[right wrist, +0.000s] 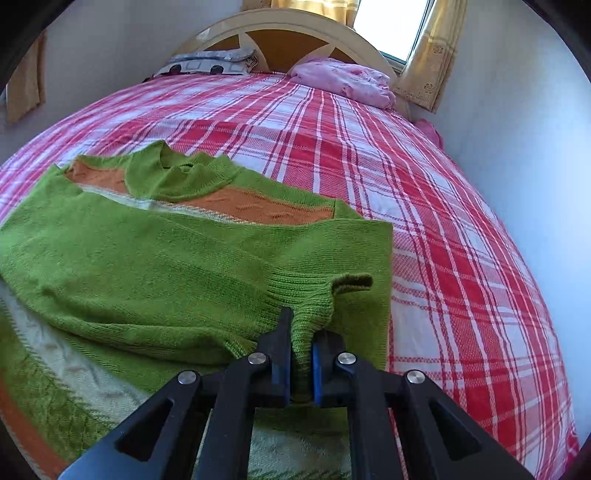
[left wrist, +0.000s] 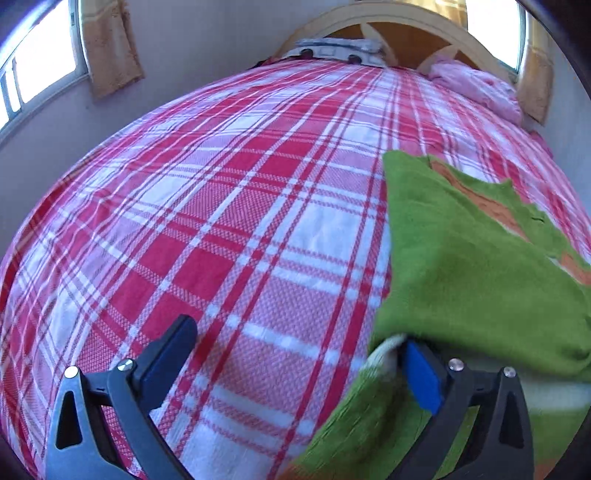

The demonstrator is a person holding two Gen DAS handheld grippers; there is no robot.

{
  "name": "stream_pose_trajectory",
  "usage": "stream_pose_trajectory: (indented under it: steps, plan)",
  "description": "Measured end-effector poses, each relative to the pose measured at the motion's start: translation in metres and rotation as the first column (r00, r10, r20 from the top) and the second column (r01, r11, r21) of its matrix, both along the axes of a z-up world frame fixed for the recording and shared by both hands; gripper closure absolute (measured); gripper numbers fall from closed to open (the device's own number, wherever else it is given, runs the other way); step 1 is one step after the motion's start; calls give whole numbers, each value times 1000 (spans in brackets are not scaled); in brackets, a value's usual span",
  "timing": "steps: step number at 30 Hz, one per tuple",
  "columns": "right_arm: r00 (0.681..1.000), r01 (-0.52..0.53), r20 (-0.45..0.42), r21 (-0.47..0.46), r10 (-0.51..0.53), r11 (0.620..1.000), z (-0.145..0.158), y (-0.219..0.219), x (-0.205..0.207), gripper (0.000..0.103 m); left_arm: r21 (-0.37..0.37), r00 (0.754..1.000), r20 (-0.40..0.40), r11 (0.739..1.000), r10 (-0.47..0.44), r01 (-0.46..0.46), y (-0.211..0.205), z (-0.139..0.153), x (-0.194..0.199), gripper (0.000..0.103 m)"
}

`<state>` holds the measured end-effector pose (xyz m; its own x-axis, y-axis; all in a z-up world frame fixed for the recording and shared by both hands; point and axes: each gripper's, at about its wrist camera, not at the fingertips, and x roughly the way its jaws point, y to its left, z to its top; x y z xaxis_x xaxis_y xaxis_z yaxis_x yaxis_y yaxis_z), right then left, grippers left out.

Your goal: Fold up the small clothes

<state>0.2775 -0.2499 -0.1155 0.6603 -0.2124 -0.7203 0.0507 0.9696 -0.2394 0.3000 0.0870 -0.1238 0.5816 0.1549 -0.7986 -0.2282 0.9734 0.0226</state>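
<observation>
A small green knitted sweater (right wrist: 155, 251) with orange and cream stripes lies partly folded on the red and white plaid bed (right wrist: 424, 206). My right gripper (right wrist: 301, 350) is shut on the ribbed green hem, pinched between its blue pads near the sweater's right edge. In the left wrist view the sweater (left wrist: 461, 266) fills the right side. My left gripper (left wrist: 295, 354) is open, with its jaws wide apart. Its right finger (left wrist: 424, 373) sits under the sweater's folded left edge and its left finger (left wrist: 166, 354) is over bare bedspread.
A pink pillow (right wrist: 343, 81) and a patterned blue-grey pillow (right wrist: 210, 62) lie at the wooden headboard (right wrist: 291, 33). Walls close in on both sides, with windows and yellow curtains (right wrist: 428, 55). Bare bedspread (left wrist: 221, 221) lies left of the sweater.
</observation>
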Motion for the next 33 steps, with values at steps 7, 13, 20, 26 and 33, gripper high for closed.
stream_pose_trajectory:
  steps: [7,13,20,26,33]
  plan:
    - [1000,-9,22,142,6,990,13,-26,-16,69,8,999,-12,999,-49,50,6,14,-25,0]
    - [980,61,175,170,-91,984,52,-54,-69,67,111,995,91,993,-48,38,-13,36,-22,0]
    - [993,-115,42,181,109,977,31,10,-31,73,186,997,48,981,-68,58,-59,24,18,0]
    - [985,-157,-40,227,170,961,2,13,-30,73,121,998,41,992,-52,47,-36,9,21,0]
    - [992,-130,45,280,122,951,34,-21,-51,73,-45,999,29,999,-25,26,-23,0,25,0]
